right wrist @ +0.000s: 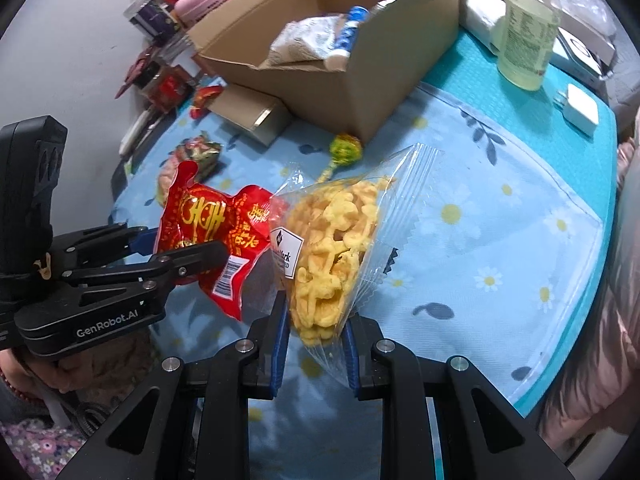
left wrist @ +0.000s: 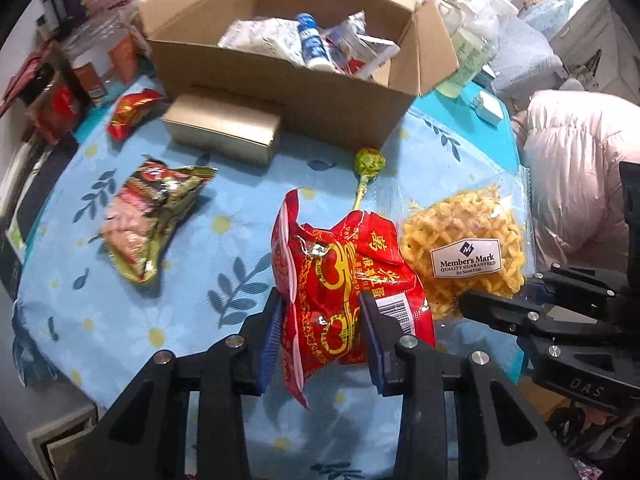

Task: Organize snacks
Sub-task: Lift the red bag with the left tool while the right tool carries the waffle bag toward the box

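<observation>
Two grippers each hold one snack packet above a table draped in a light blue cloth printed with white daisies and dark blue leaves. The left gripper has its blue ribbed pads clamped on a crinkled, glossy red foil packet with gold lettering, which hangs clear of the cloth at the centre of the left wrist view. The right gripper pinches the lower corner of a clear plastic bag of yellow lattice-shaped crisps, its white label facing 9 o'clock and its serrated seal pointing toward 1 o'clock. The two packets sit side by side, the red one at 9 o'clock of the clear bag. At 12 o'clock stands an open brown cardboard box holding soft white wrappers and a small blue and white bottle. A closed, smooth tan carton lies just in front of it, a green-wrapped lollipop rests near the box's corner, and a rumpled green and pink packet lies at 9 o'clock. A pale green translucent bottle stands at 1 o'clock.
</observation>
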`<state>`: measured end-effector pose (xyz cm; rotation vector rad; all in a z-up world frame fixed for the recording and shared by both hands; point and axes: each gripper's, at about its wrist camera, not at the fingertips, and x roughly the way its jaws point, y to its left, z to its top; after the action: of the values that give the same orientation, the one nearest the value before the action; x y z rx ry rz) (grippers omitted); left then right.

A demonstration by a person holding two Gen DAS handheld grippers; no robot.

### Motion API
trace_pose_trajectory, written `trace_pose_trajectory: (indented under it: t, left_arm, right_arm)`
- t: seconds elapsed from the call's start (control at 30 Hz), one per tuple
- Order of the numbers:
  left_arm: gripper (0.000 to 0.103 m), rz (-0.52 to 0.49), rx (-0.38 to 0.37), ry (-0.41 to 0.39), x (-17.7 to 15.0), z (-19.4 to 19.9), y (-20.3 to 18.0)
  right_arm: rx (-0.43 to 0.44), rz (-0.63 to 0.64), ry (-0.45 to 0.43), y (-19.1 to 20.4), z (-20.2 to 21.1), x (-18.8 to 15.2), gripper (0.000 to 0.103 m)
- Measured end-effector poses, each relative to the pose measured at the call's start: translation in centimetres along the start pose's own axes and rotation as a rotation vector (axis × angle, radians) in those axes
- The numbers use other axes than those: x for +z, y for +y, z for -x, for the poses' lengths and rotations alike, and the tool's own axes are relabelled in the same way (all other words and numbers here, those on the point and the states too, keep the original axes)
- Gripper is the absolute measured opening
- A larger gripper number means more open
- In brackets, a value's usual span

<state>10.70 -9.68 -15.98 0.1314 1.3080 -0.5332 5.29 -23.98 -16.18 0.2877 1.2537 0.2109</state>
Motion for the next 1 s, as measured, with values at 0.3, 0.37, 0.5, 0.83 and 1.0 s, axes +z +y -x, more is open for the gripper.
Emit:
trace_pose_trajectory:
  t: [0.3,0.37,0.5,0.83,1.0]
  left_arm:
    - [0.036,0.022,0.017,-0.080,0.4,4.2,1.1]
    - [0.036,0.024,0.017,-0.101,0.7,5.0,1.2]
    - [0.036,0.020,0.019,-0.145,1.7,6.6,1.1]
    - [0.036,-0.018,0.024,-0.240,5.3,9.3,0.9]
    - [0.036,-0.035,0.028,-0.281,7.6,10.1,0.8]
  right_arm:
    - [0.018,0.055,-0.060,2.3,2.4,1.6,0.024]
    - [0.020,0.064,-0.077,2.7,3.0,2.1,0.024]
    - [0.018,0.087,-0.114,3.4,4.6,3.3,0.024]
    - [-0.003,0.124,-0.180,4.0,7.3,6.9,0.024]
    - [-0.024,0.143,-0.213,4.1,8.2,9.2,0.024]
